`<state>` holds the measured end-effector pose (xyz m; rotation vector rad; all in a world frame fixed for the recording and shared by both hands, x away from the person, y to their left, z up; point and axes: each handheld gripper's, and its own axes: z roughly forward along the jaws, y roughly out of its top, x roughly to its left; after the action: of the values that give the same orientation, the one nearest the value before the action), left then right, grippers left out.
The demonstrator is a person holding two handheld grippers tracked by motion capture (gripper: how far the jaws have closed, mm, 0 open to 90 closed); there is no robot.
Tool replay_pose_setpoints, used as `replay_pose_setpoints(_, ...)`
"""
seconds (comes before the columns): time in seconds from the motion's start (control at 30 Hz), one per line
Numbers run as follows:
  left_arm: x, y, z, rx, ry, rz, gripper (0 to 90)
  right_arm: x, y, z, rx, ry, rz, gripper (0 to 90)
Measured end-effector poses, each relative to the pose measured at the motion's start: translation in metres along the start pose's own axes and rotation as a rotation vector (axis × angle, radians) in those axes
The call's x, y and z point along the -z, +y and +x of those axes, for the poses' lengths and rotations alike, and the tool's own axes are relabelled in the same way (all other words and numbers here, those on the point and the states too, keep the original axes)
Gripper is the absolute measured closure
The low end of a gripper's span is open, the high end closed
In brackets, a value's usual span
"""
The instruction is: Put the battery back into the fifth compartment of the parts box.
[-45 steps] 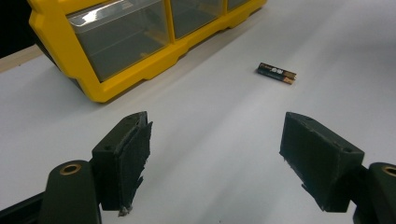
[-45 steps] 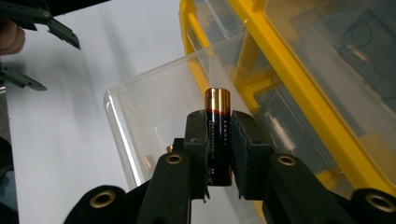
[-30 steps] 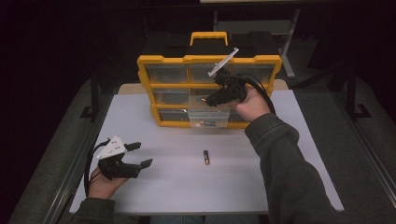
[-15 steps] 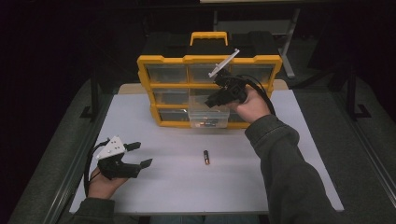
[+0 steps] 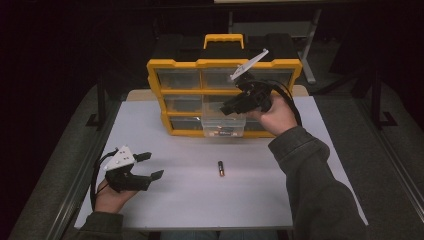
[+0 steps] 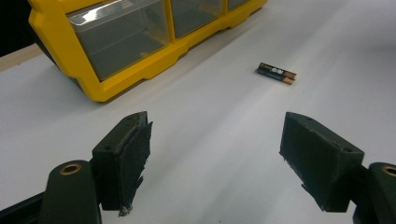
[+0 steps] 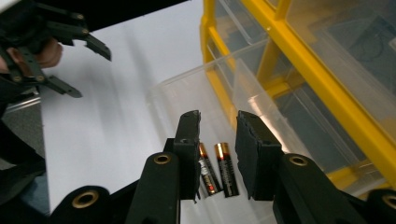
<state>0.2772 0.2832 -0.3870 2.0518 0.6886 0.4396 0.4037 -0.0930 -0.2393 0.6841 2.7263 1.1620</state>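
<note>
**Batteries dropped in drawer, one left on counter**

Dark room surrounds a white counter, lit from above. A yellow organizer stands at its far edge, with a clear drawer pulled out at the bottom. Two black-and-copper batteries lie side by side in it, below the right claw, whose jaws have just been opening, nothing pinched. A third battery lies mid-counter. Left claw is held spread, empty.

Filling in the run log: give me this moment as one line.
right tongs: just opening, empty, above pulled-out drawer | two batteries in drawer | left tongs: open, idle | battery on table
</note>
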Motion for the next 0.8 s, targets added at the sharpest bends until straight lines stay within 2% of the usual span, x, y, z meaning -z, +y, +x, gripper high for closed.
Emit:
replay_pose_setpoints(0.13,-0.001,0.0,-0.001,0.009,-0.001,-0.009,23.6,0.006,-0.004,0.007,-0.001,0.012,-0.012,67.7)
replay_pose_setpoints(0.37,-0.001,0.0,-0.001,0.007,0.0,-0.008,23.7,0.011,-0.014,0.022,0.055,0.02,-0.029,64.7)
replay_pose_setpoints(0.57,-0.001,0.0,-0.001,0.005,0.001,-0.006,23.5,0.01,-0.024,0.036,0.05,0.03,-0.03,60.9)
replay_pose_setpoints(0.8,-0.001,0.0,-0.001,0.01,0.001,-0.009,23.5,0.0,-0.037,0.057,0.042,0.027,-0.019,57.1)
